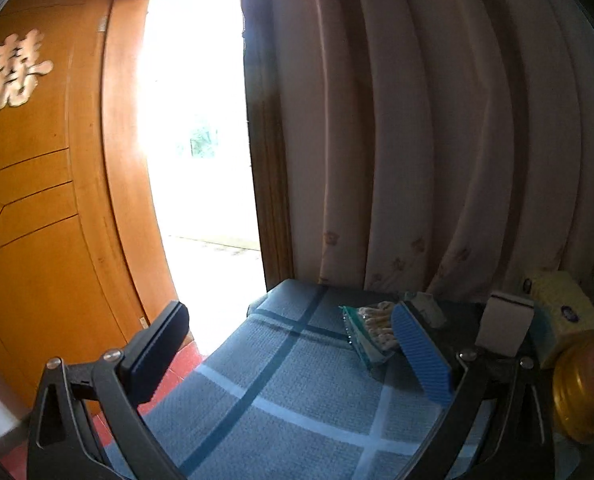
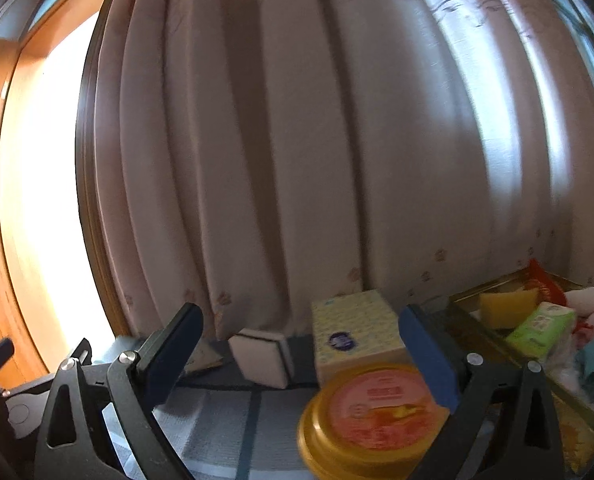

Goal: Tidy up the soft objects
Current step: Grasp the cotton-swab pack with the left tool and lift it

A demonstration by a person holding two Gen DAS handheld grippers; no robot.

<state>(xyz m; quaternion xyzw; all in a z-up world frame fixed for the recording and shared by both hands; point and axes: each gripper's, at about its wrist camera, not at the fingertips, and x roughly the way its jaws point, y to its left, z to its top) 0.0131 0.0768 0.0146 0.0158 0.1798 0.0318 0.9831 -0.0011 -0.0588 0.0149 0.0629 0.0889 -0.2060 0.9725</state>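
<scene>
Both my hand-held grippers are spread wide with nothing in them, left hand-held gripper over the blue checked cloth on the table, right hand-held gripper over the round yellow tin. Just past that sits the white sponge pad beside the yellow tissue box, and a bag of cotton swabs near the curtain. Sponge looks light and squishy, so I'd pinch it across the flat sides. The tray on the right already has soft stuff in it
</scene>
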